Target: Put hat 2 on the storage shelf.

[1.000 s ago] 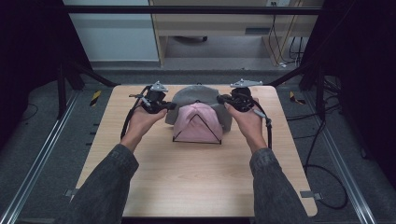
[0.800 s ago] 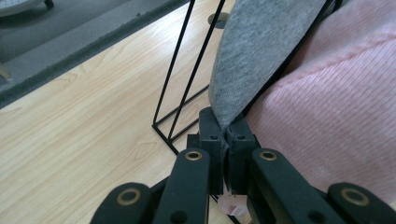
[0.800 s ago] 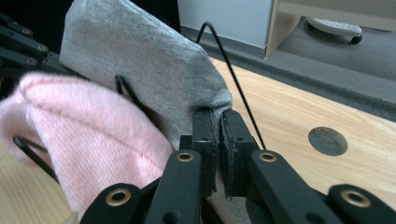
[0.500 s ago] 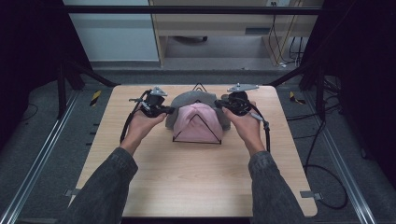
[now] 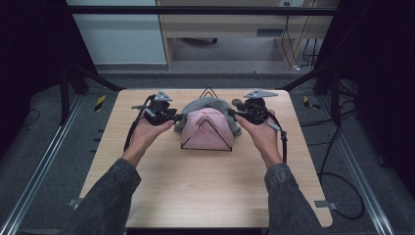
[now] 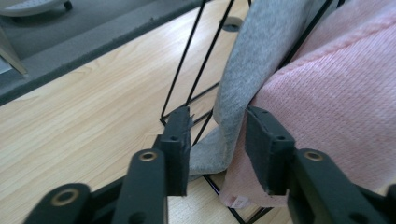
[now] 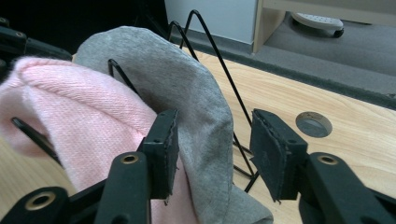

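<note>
A black wire rack (image 5: 208, 91) stands at the table's far middle with a grey cloth (image 5: 205, 103) draped over it and a pink cloth (image 5: 208, 129) in front. My left gripper (image 5: 177, 117) is at the rack's left side and my right gripper (image 5: 234, 113) at its right. Both pairs of jaws have just been opening. In the left gripper view the gripper (image 6: 217, 135) is open, with the grey cloth's edge (image 6: 252, 70) loose between the pads and the pink cloth (image 6: 327, 93) beside it. My right gripper (image 7: 212, 140) is open around the grey cloth (image 7: 187, 88).
The wooden table (image 5: 195, 186) has a round cable hole (image 7: 314, 124) near its far edge. Gripper cables trail off beside each hand. Black frame legs and floor rails flank the table, and a shelf unit (image 5: 220, 29) stands behind it.
Both hands stay at the rack's two sides, hardly moved. The jaws now stand apart from the grey cloth's edges.
</note>
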Motion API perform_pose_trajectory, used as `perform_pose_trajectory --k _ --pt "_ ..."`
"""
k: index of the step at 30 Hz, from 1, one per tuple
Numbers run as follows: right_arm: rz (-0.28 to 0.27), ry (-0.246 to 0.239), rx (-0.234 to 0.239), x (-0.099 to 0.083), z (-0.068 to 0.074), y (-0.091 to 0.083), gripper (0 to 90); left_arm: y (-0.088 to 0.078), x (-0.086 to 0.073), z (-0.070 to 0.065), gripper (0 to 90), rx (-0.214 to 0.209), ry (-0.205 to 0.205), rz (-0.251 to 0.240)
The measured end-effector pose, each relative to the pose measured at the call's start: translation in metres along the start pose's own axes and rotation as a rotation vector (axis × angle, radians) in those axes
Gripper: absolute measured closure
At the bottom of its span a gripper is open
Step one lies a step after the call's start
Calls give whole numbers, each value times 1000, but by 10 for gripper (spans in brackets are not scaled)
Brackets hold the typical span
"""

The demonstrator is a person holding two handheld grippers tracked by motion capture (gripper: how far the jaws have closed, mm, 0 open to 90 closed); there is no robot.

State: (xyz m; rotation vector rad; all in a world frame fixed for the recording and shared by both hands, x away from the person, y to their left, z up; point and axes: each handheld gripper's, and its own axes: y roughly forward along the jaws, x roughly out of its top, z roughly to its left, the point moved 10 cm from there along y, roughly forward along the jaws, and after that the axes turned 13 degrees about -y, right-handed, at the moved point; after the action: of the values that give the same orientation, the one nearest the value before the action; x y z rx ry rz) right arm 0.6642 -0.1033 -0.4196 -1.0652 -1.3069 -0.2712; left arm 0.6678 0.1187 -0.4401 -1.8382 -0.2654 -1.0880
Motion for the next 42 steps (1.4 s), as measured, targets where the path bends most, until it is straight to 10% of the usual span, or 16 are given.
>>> perform_pose_trajectory --k 12,27,42 --pt "-5 -8 -11 6 7 -16 274 -18 -8 -4 180 -19 -33 -6" --pt "-26 -10 -48 -5 9 -56 158 -53 -32 -29 72 -112 -2 -49" --pt "43 -61 -5 -64 38 -79 98 -58 -91 -42 85 -117 93 59"
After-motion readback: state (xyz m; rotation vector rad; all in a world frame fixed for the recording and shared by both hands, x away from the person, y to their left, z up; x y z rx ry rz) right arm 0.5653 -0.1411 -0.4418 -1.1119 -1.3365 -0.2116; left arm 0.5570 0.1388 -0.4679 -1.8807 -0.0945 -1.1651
